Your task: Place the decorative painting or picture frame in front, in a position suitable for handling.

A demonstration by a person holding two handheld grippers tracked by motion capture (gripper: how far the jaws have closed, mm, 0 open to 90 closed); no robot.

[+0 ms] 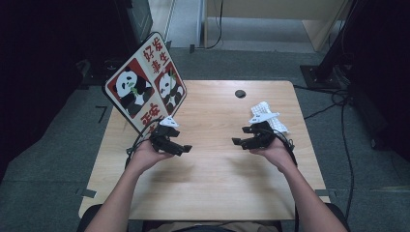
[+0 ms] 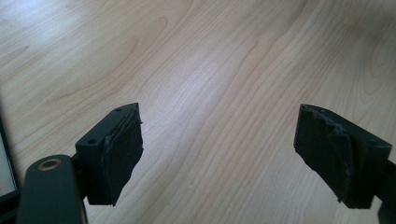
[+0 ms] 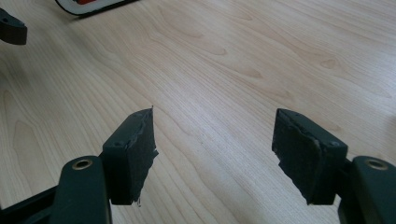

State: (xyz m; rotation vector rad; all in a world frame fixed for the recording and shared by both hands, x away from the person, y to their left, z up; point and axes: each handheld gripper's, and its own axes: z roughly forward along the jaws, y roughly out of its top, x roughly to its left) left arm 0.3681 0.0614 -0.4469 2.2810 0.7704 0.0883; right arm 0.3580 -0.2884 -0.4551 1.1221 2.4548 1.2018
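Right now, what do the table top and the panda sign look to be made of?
Table top: pale wood or wood-look laminate, smooth and matt, with visible grain. Panda sign: a thin, stiff printed board, maybe plastic or card, smooth face; exact material unclear.

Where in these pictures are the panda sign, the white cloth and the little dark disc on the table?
Diamond-shaped panda sign with red characters [image 1: 145, 87], high view, left panda panel.
Crumpled white cloth [image 1: 276, 122], high view, edge right of the right tongs.
Small dark round disc [image 1: 240, 93], high view, its centre.

The panda sign [image 1: 145, 84] stood propped over the table's [image 1: 217, 193] far left corner, the folded cloth [image 1: 270, 118] lay near the right edge, and a small round cap [image 1: 240, 93] sat by the far edge.
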